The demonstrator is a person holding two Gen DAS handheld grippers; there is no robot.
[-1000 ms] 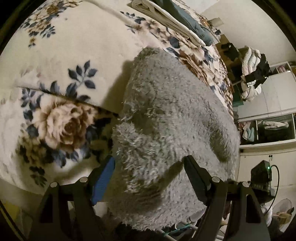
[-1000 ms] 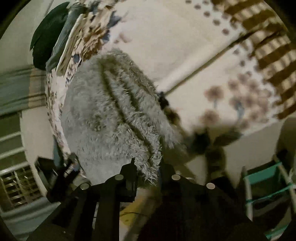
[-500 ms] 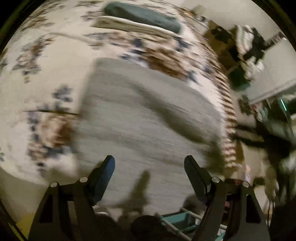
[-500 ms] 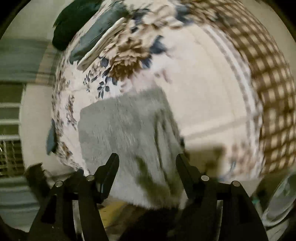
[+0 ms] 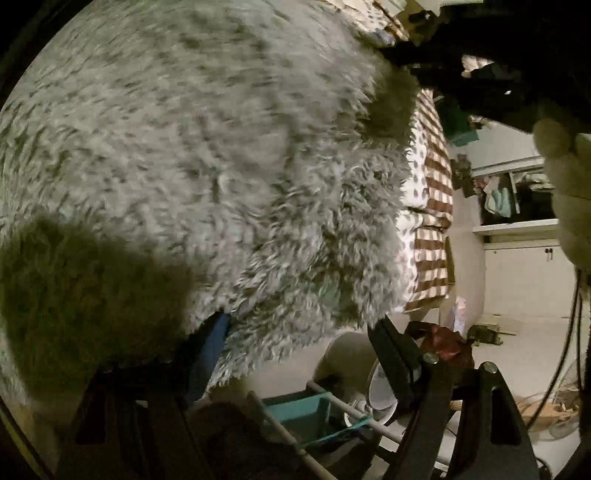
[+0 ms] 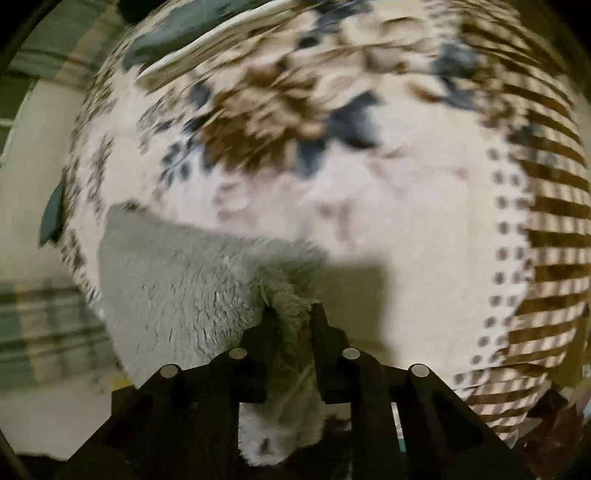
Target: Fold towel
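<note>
Flowery bedspread point(image 6: 369, 221) holds the soft, floppy grey towel point(image 6: 177, 280) near its left edge, where the right gripper point(image 6: 291, 314) is closing on a fluffy corner, and the left gripper point(image 5: 295, 332), jaws wide, maybe touches another edge.

Home bedroom: floral bedspread point(image 6: 332, 192), cupboards point(image 5: 524, 280), laundry rack point(image 5: 321, 413).

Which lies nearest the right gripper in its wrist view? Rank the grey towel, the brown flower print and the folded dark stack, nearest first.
1. Grey towel: pinched between the closing right gripper jaws.
2. Brown flower print: mid-blanket, above.
3. Folded dark stack: far edge, upper left.
</note>
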